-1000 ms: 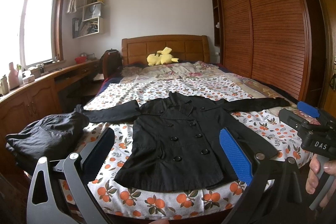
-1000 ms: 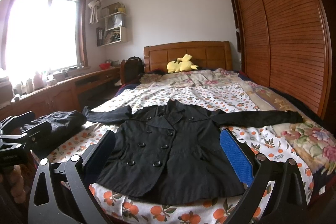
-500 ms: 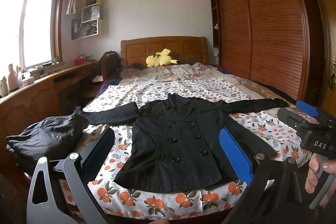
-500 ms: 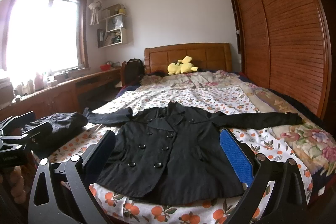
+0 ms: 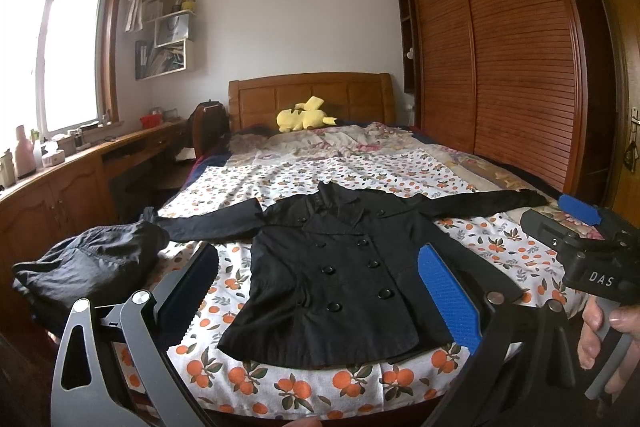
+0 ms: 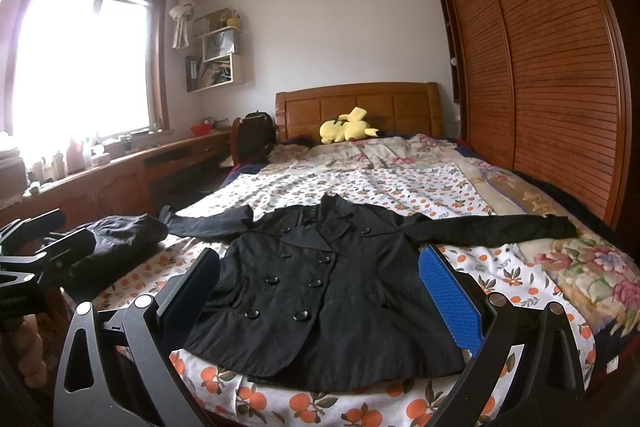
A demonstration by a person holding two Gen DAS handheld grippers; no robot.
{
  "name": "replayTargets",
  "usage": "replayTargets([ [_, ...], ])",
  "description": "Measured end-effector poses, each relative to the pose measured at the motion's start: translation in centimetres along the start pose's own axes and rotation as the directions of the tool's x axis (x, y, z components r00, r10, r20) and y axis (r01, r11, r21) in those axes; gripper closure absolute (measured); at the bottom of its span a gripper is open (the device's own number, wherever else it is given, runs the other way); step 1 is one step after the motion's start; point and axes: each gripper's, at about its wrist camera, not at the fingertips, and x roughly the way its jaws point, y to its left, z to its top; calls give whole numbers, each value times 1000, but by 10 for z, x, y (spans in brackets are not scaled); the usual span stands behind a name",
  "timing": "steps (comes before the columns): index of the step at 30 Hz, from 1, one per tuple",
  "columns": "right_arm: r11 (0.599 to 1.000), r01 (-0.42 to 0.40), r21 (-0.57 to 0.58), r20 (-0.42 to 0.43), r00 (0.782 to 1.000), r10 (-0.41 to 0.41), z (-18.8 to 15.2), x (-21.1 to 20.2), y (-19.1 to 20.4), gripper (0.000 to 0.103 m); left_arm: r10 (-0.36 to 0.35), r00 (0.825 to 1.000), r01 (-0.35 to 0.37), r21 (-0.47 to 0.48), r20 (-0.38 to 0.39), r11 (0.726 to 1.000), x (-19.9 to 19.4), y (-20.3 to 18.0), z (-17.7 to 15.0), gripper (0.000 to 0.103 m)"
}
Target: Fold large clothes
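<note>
Above the coat [image 5: 336, 275], both tools wide open, empty.

A: Left gripper [image 5: 316, 291]?
B: Jaws wide apart, holding nothing, level, pointing far.
A: Right gripper [image 6: 320, 291]?
B: Same: spread, empty. Its hand [image 5: 608, 343] grips the trigger handle, near right.

home bedroom, bed [image 5: 360, 163], wooden wardrobe [image 5: 500, 67], window [image 6: 80, 67]

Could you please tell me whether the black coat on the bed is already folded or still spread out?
Spread out: the black coat lies flat, front up and buttoned, both sleeves stretched sideways across the bed.
</note>
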Motion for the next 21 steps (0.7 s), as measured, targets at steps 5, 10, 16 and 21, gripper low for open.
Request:
replayTargets([
  [5, 1000, 0, 0, 0, 1000, 0, 0, 1, 0, 7, 0, 1000, 0, 0, 0, 1000, 0, 1, 0, 2],
  [10, 1000, 1, 0, -1, 1000, -1, 0, 1, 1, 7, 1, 1000, -1, 1, 0, 1000, 0, 0, -1, 2],
  [16, 1000, 3, 0, -6, 1000, -3, -2, 1, -4, 7, -2, 1000, 1, -4, -10, 1000, -1, 2, -2, 2],
  [21, 1000, 6, -5, -18, 1000, -6, -5, 6, -2, 7, -4, 999, 3, -15, -32, 1000, 7, 6, -7, 2],
])
